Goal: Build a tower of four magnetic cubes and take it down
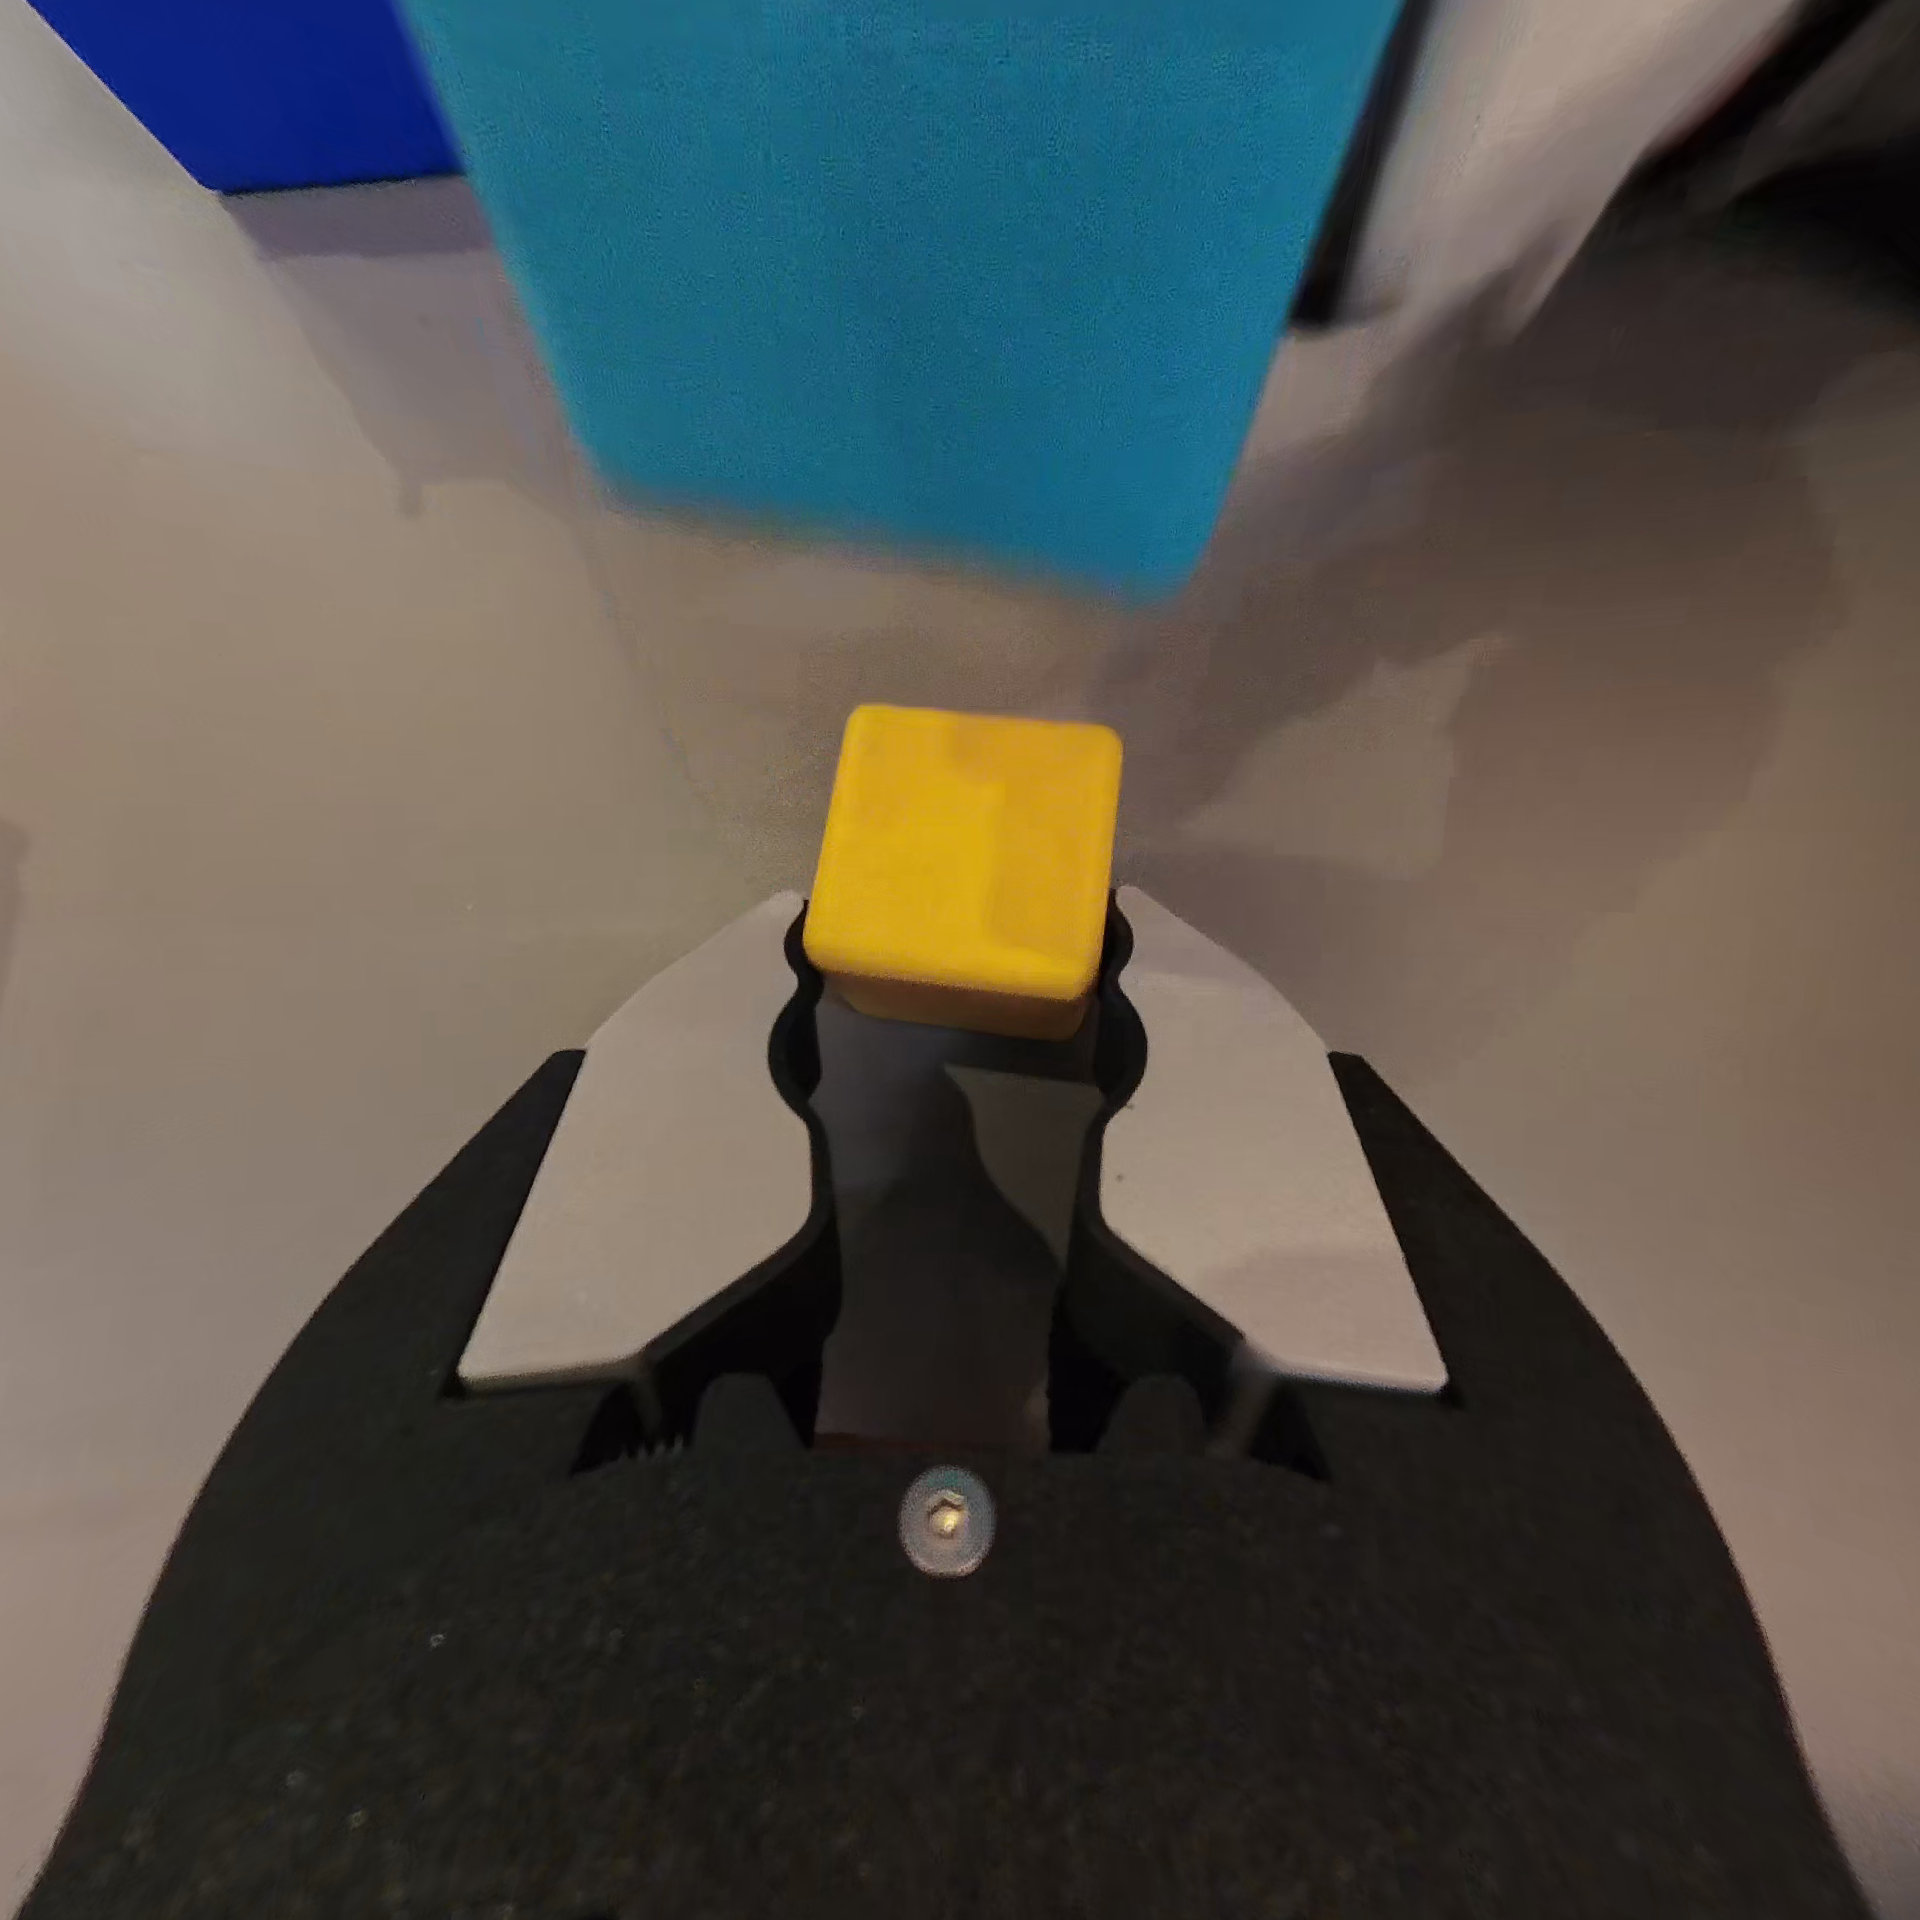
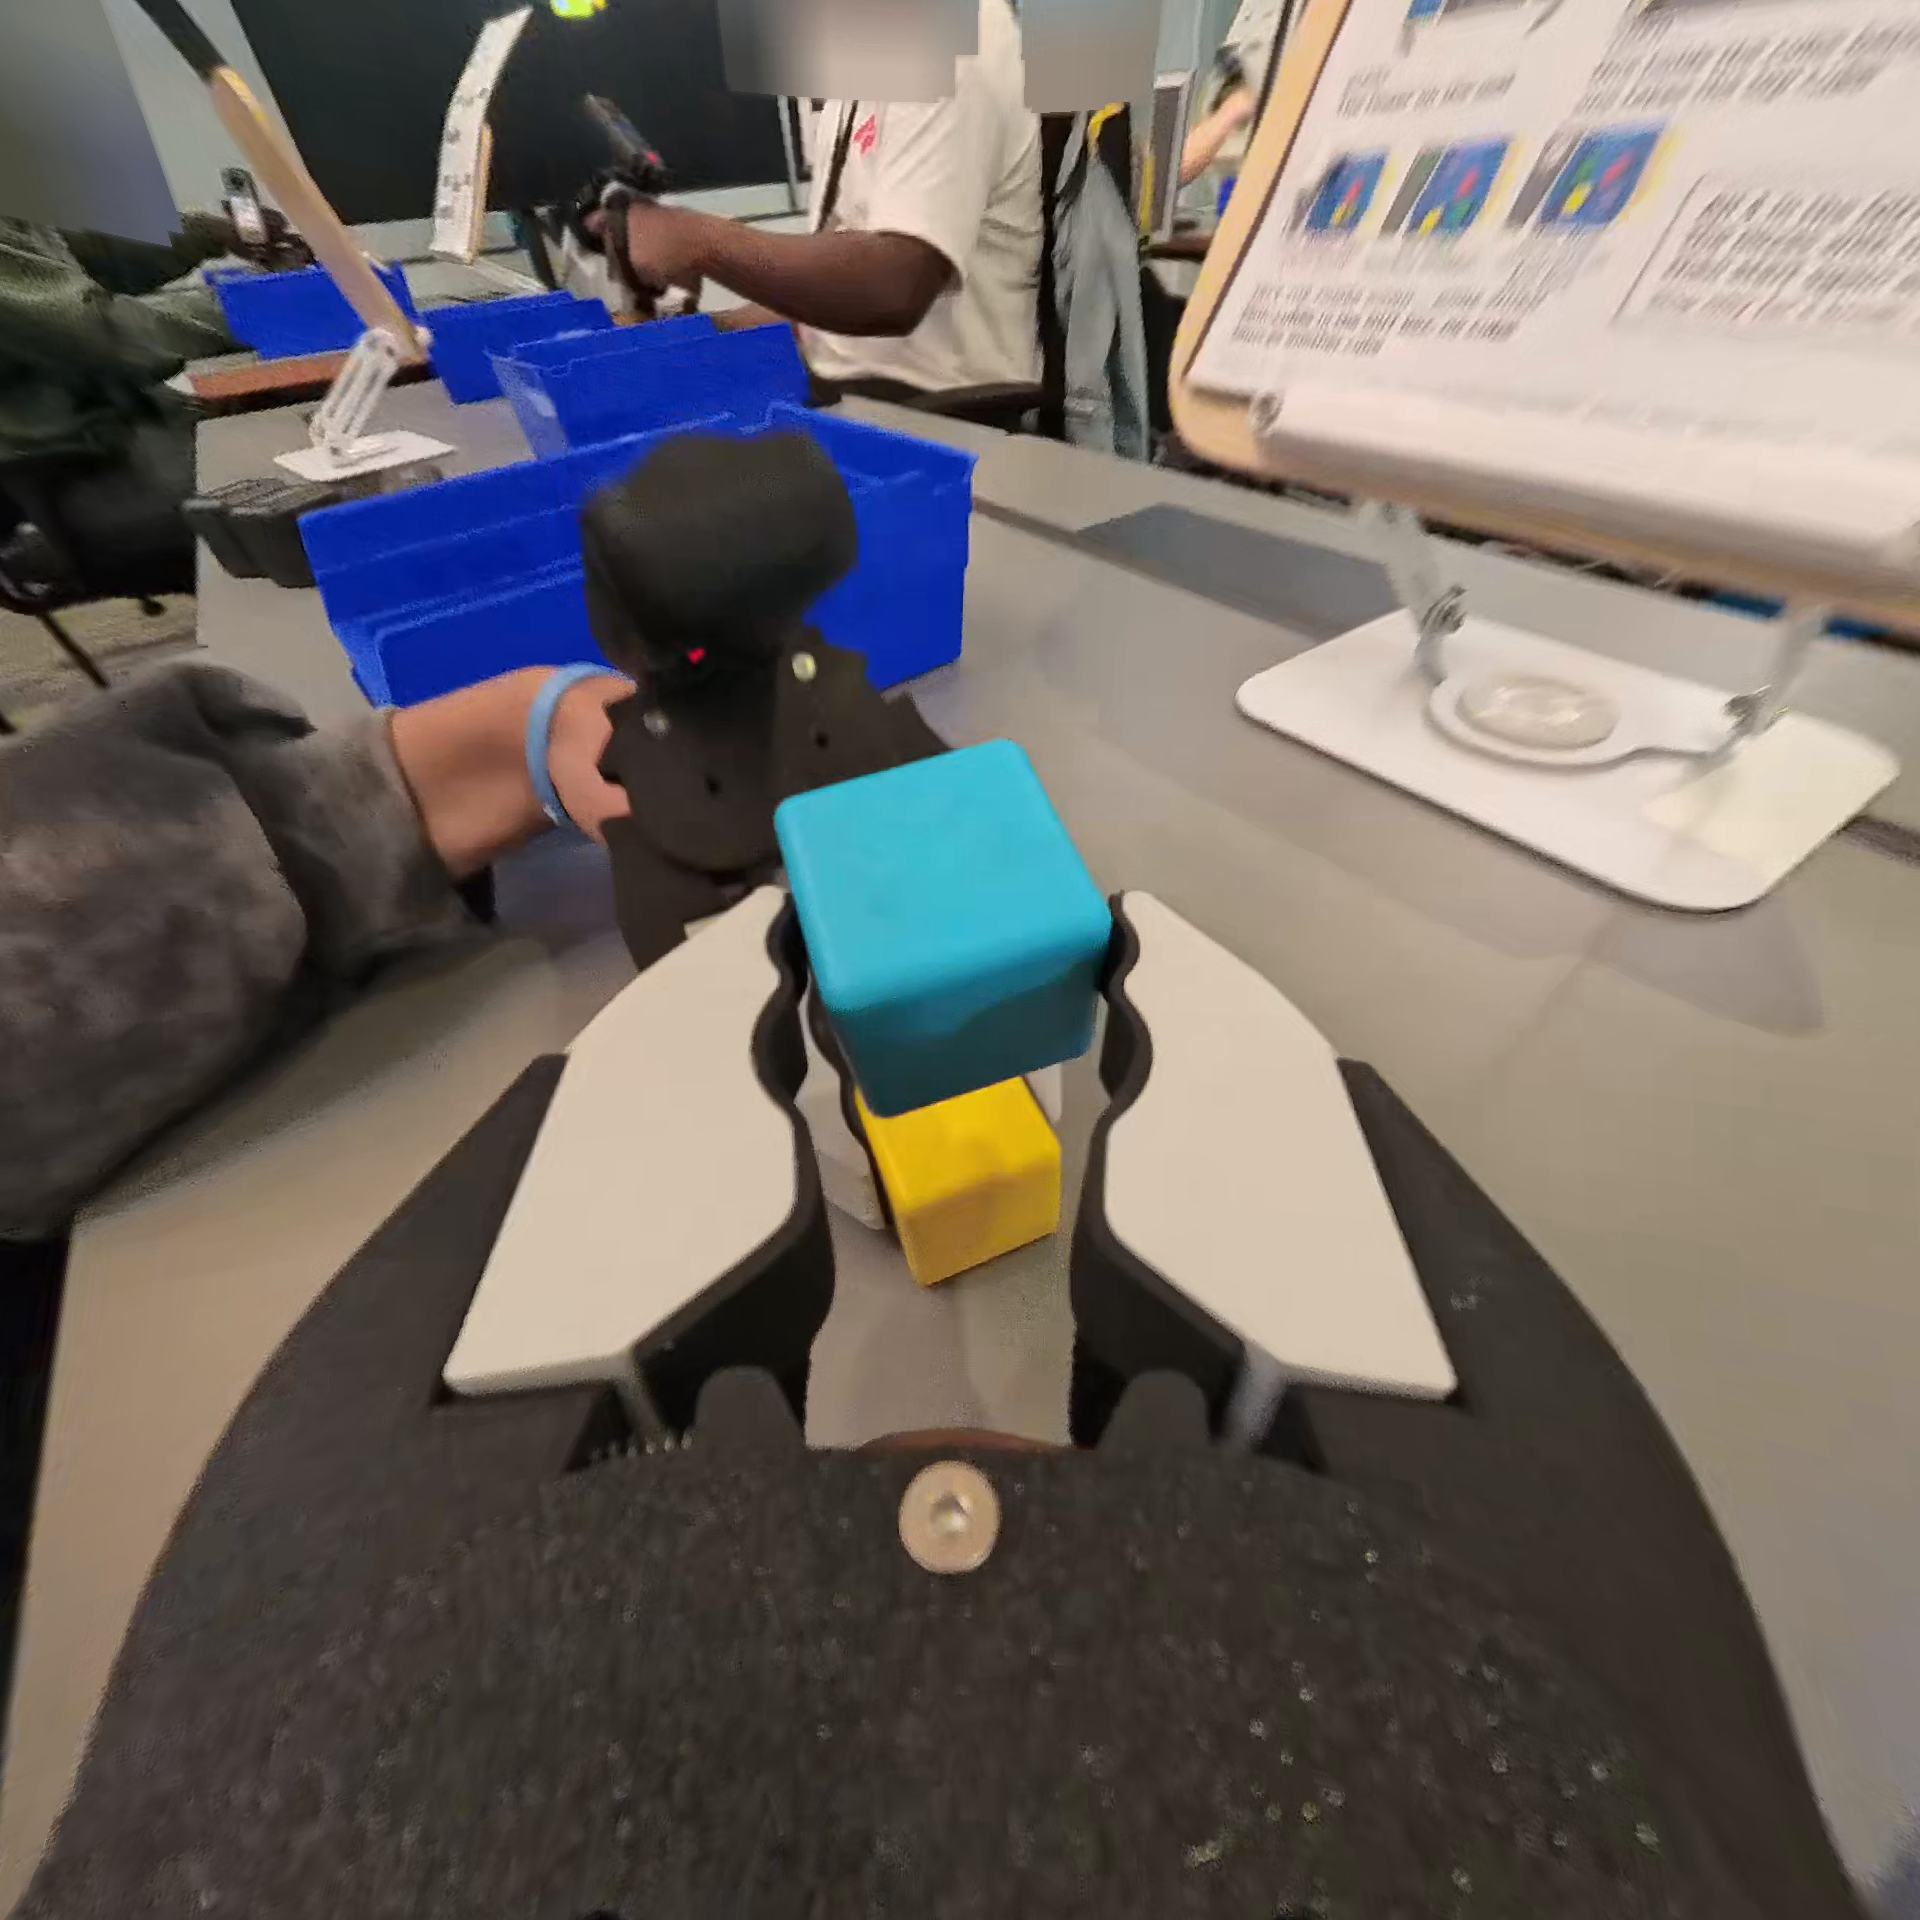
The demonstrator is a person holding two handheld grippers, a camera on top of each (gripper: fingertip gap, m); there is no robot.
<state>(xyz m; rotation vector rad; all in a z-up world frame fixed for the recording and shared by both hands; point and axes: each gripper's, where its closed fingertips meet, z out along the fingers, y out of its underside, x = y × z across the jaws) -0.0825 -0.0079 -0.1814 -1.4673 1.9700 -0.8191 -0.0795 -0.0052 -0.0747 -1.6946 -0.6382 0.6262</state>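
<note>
Nearby, blue bin (image 2: 644,582); contents unseen

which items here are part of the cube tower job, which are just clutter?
In the job:
- yellow cube, gripped by the left gripper
- teal cube, gripped by the right gripper, just above the yellow one

Lying about:
- blue bins
- white stand holding an instruction sheet

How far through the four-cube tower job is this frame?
Done: nothing stacked that shows; whether this is building or taking down, I cannot tell. In hand: the left gripper clamps the yellow cube on the table; the right gripper holds the teal cube just above it, slightly skewed. Left: the other two cubes are out of view.
</note>
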